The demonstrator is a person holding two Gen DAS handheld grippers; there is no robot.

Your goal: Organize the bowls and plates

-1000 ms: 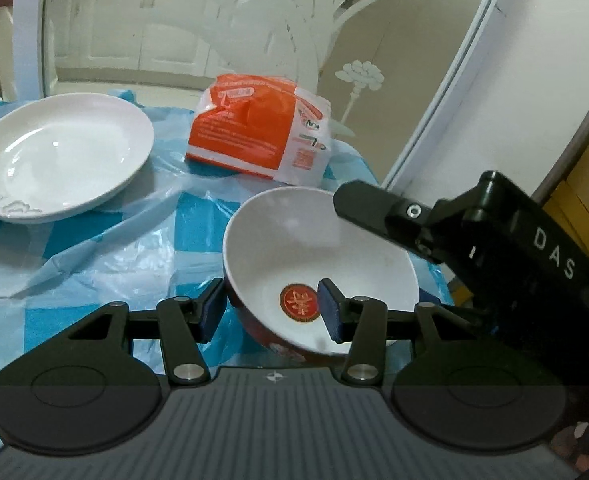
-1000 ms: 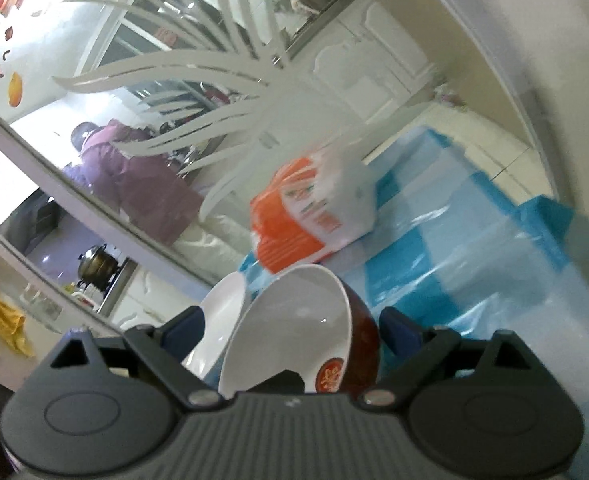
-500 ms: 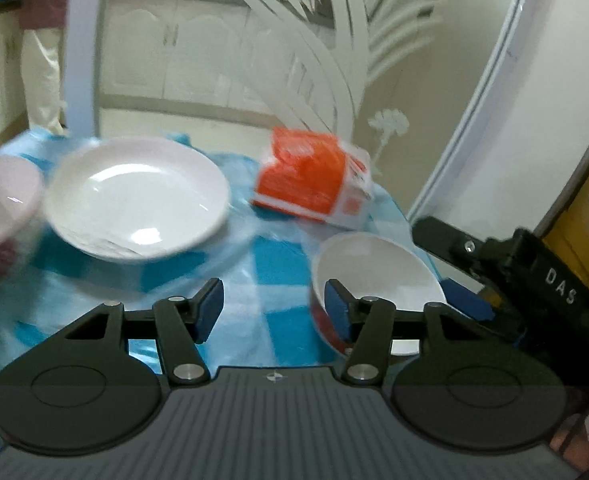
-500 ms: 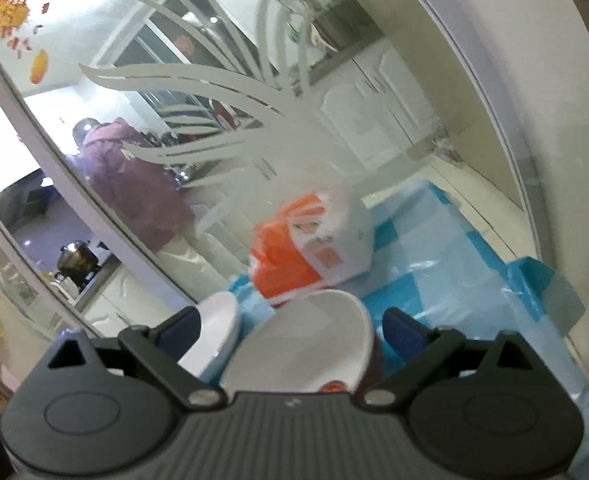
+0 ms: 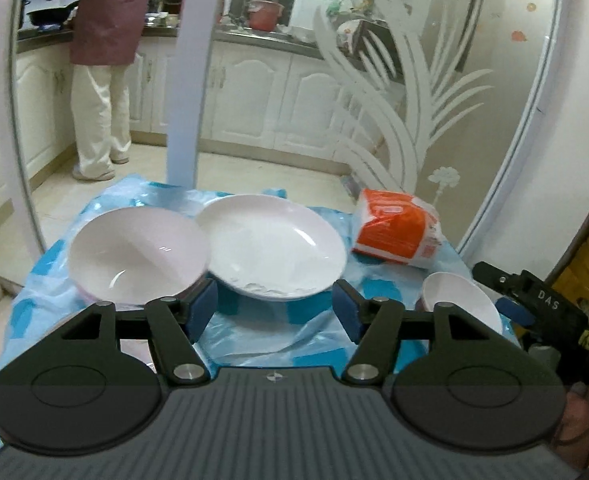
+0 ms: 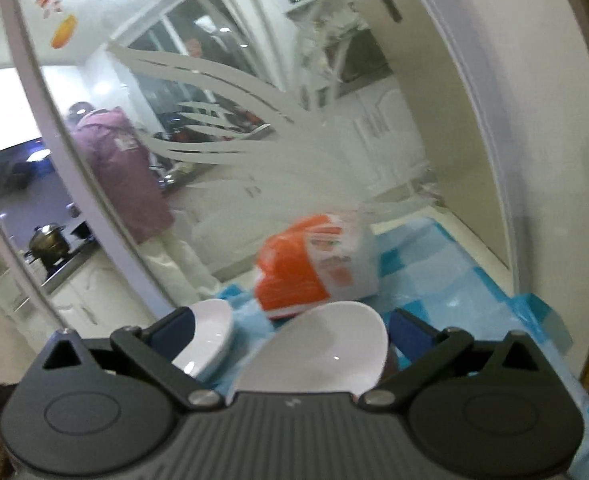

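White glossy plate (image 5: 274, 248) sits mid-table on the blue-checked plastic cloth (image 5: 254, 332), its rim touching the white bowl (image 5: 138, 256) on its left. Your left gripper (image 5: 273, 312) is spread wide, empty, near the plate's front rim. Your right gripper (image 6: 292, 330) is spread too, the red-sided white bowl (image 6: 326, 354) between its fingers, base hidden; contact unclear. Orange-white packet (image 5: 398, 234) lies behind.
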